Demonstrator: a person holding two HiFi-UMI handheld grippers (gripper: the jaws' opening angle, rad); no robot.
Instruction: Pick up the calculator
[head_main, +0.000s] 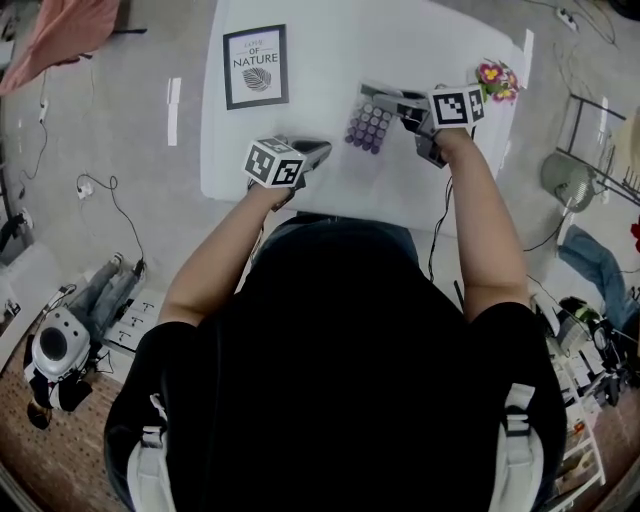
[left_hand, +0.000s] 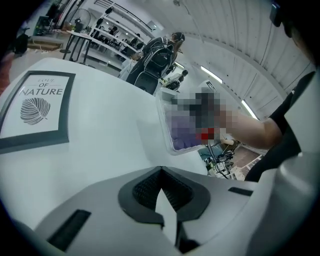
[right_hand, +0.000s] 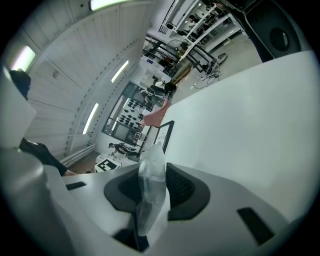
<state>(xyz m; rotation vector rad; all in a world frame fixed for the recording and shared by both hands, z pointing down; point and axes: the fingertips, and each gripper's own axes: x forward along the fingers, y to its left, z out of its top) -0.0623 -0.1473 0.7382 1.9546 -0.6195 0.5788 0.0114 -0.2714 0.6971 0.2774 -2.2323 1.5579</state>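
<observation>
Calculator (head_main: 369, 127) clamped by edge in right tongs (head_main: 385, 100), arm (head_main: 487, 225) stretched over table (head_main: 330, 40); left tongs (head_main: 318, 150) closed, empty, angled downward.

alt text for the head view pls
Seen from above, a person in a black top holds the right claw shut on the edge of a pale calculator with purple keys at a white table. The left claw is shut and empty; a dark-framed leaf print lies beyond it.

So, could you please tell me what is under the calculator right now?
Only the white table shows around the calculator, which the right gripper grips by one edge. The patch directly beneath it is covered, so I cannot tell whether anything lies there.
</observation>
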